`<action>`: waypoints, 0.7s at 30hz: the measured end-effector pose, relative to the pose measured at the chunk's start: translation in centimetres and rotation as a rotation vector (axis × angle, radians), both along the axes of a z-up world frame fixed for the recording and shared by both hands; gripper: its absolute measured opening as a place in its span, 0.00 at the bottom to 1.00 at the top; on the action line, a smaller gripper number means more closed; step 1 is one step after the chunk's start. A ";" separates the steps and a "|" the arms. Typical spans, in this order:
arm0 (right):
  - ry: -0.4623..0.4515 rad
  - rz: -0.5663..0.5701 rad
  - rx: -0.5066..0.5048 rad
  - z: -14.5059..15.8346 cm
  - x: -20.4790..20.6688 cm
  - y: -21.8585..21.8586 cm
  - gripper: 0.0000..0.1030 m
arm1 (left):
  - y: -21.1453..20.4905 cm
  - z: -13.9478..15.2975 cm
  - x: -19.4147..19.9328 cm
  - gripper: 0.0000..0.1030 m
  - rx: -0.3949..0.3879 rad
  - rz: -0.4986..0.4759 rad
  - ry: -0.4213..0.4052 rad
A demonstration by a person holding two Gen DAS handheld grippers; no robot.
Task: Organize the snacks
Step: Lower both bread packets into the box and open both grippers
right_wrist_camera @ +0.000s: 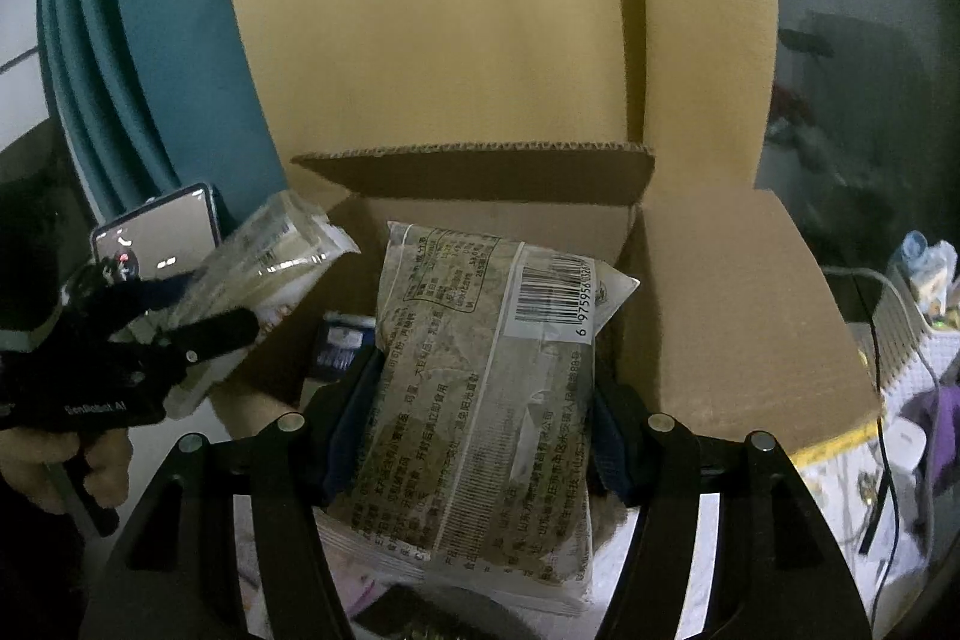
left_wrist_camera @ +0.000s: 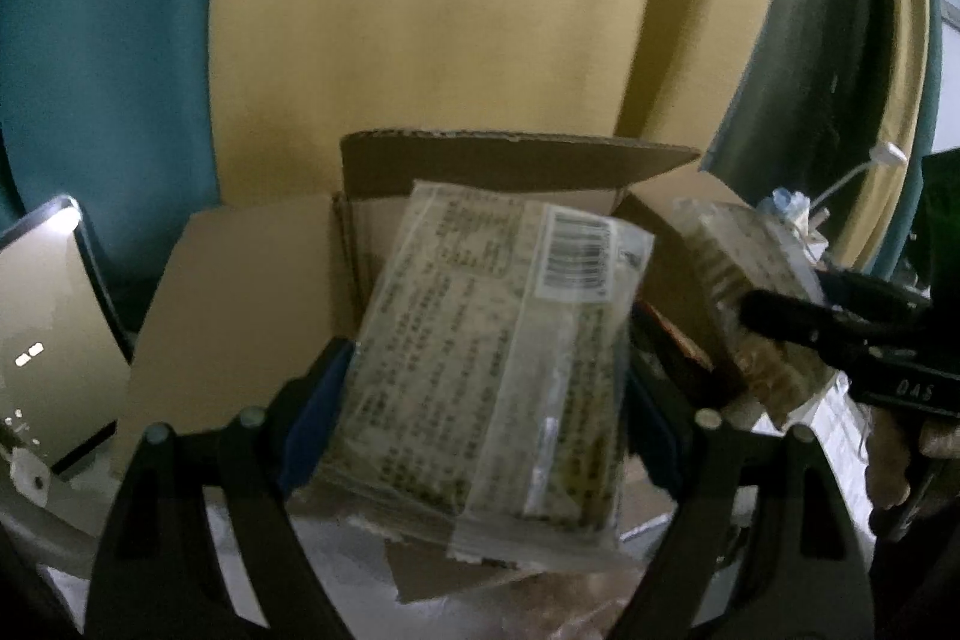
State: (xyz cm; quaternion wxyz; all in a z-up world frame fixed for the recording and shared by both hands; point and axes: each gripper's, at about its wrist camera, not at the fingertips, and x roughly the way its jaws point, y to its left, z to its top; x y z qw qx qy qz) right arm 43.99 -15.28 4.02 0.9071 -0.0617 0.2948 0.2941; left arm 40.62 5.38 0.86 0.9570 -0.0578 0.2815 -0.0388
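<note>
My left gripper (left_wrist_camera: 486, 394) is shut on a clear snack packet (left_wrist_camera: 480, 340) with a barcode label, held over an open cardboard box (left_wrist_camera: 504, 160). My right gripper (right_wrist_camera: 486, 412) is shut on a second, similar snack packet (right_wrist_camera: 480, 388), held over the same box (right_wrist_camera: 480, 172). In the left wrist view the right gripper (left_wrist_camera: 780, 322) and its packet (left_wrist_camera: 744, 280) show at the right. In the right wrist view the left gripper (right_wrist_camera: 198, 328) and its packet (right_wrist_camera: 264, 262) show at the left. A dark blue packet (right_wrist_camera: 339, 340) lies inside the box.
A phone (right_wrist_camera: 159, 235) stands at the box's left, also seen in the left wrist view (left_wrist_camera: 48, 340). A tall cardboard sheet (right_wrist_camera: 450, 10) and a teal cushion (right_wrist_camera: 156, 40) rise behind. A white basket (right_wrist_camera: 906, 334) with cables sits at the right.
</note>
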 end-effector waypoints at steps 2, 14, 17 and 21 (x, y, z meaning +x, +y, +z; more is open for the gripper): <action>-0.003 0.004 0.000 0.2 0.6 0.4 0.65 | 0.2 -0.2 0.9 0.83 -0.021 -0.006 0.009; 0.041 -0.019 0.019 -0.3 5.0 2.8 0.74 | 1.2 -0.6 3.2 0.88 -0.068 0.011 0.002; 0.038 -0.042 0.042 -0.2 5.5 3.0 0.88 | 1.7 -0.6 2.8 0.88 -0.066 0.017 -0.003; 0.037 -0.059 0.041 0.0 5.4 3.1 0.88 | 2.1 -0.2 1.9 0.88 -0.064 0.027 -0.016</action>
